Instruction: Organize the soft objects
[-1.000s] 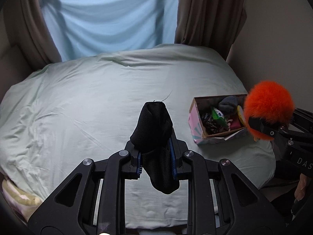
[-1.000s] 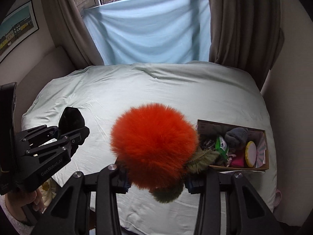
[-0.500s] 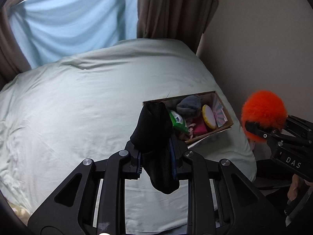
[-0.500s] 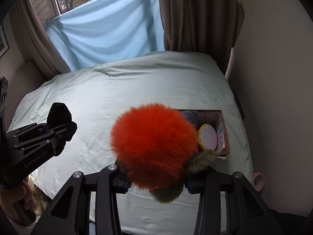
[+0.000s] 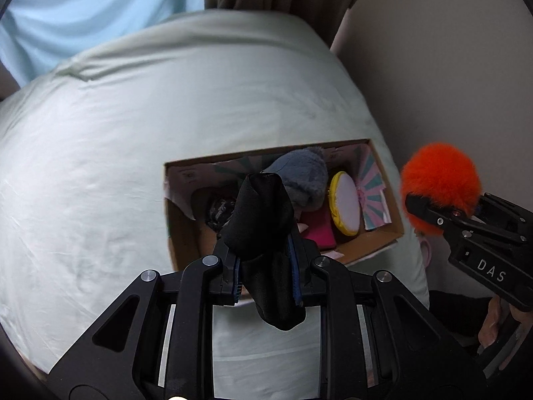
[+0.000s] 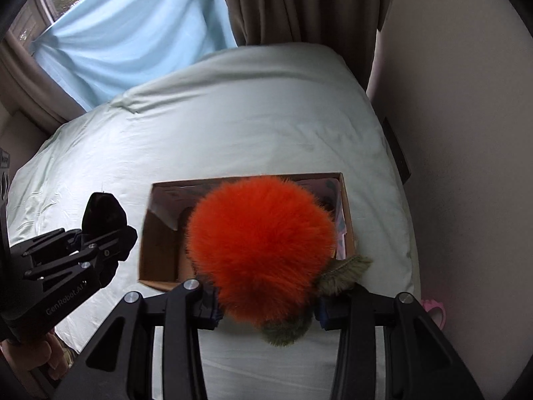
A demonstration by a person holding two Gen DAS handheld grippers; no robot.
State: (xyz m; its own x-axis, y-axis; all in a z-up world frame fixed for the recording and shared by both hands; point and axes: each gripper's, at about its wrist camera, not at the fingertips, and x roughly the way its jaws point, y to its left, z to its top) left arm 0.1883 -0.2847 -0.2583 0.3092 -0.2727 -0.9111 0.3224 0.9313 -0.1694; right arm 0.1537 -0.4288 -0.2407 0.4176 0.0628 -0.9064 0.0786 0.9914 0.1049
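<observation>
My left gripper [image 5: 266, 270] is shut on a black sock [image 5: 263, 220] and holds it above the near edge of an open cardboard box [image 5: 180, 230] on the bed. The box holds a grey plush [image 5: 303, 173], a round yellow-rimmed pad [image 5: 344, 206], a pink item [image 5: 319, 233] and dark items. My right gripper [image 6: 266, 310] is shut on a fluffy orange plush with green leaves [image 6: 260, 246] and holds it over the same box [image 6: 156, 250]. The orange plush [image 5: 439, 180] shows at the right in the left wrist view. The left gripper with the sock [image 6: 103, 220] shows left of the box.
The box sits near the right front edge of a bed with a pale green sheet [image 5: 100, 166]. A wall [image 5: 449, 66] runs close along the right. Brown curtains [image 6: 299, 3] and a light blue cloth [image 6: 133, 40] hang behind the bed. A pink object [image 6: 433, 310] lies on the floor at right.
Both grippers have moved right and forward toward the box, which now lies directly under each held item. Both stay shut on their items.
</observation>
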